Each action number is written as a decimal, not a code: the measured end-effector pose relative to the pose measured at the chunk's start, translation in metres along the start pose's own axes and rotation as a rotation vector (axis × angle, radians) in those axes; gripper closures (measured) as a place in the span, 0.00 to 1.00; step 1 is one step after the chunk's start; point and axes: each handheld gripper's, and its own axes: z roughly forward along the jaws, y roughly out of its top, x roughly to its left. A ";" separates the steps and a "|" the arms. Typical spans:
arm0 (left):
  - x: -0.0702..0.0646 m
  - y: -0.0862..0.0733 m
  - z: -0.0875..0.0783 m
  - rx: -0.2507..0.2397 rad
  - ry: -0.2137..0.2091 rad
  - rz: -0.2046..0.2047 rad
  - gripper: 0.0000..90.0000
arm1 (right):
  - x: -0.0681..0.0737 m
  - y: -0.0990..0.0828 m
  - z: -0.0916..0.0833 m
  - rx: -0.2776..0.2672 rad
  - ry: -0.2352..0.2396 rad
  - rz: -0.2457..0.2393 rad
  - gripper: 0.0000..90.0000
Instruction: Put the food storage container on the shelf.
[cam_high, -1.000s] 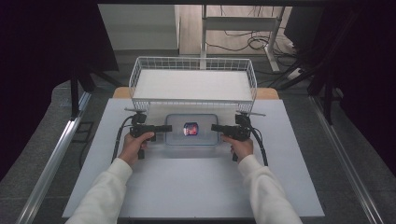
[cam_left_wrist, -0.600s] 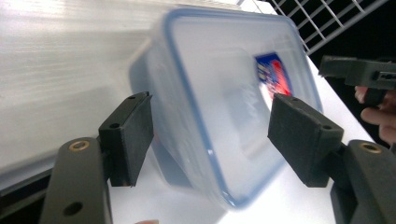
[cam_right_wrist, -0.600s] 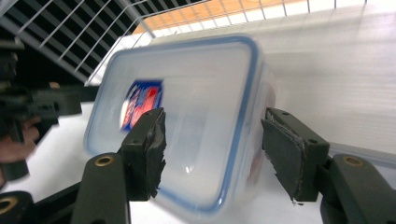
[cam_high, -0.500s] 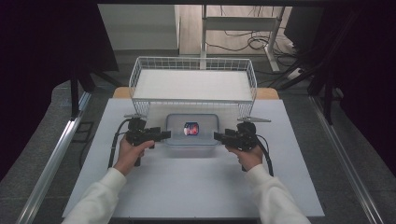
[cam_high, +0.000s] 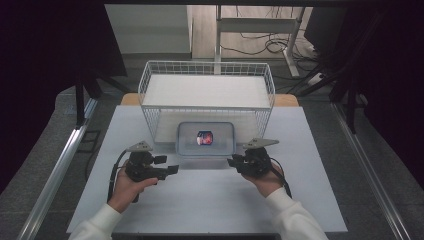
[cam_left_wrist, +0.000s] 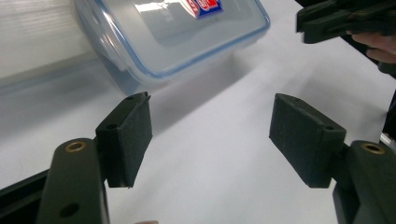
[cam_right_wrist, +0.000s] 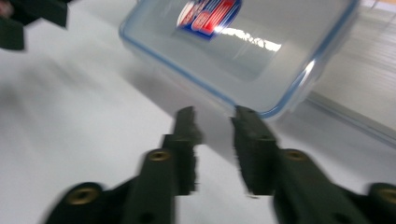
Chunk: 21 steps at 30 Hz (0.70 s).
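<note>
The lidded plastic container (cam_high: 205, 138) is sitting released before the wire basket (cam_high: 206, 80); the left gripper (cam_high: 169, 165) is spreading empty, the right gripper (cam_high: 233, 161) is narrowing on nothing.

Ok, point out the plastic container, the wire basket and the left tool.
plastic container (cam_high: 206, 138): high view, on its clear lid.
wire basket (cam_high: 207, 106): high view, on its near top rim.
left tool (cam_high: 170, 164): high view, midway between its open tips.
</note>
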 end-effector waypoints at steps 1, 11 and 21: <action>-0.002 -0.002 -0.001 -0.002 -0.004 -0.004 0.33 | 0.002 0.000 0.003 0.012 0.009 -0.009 0.87; -0.021 -0.032 -0.012 0.060 0.003 0.033 0.32 | 0.027 -0.002 0.045 0.115 0.019 -0.109 0.99; -0.028 -0.045 -0.017 0.085 0.006 0.064 0.32 | 0.040 0.003 0.075 0.143 0.024 -0.130 0.99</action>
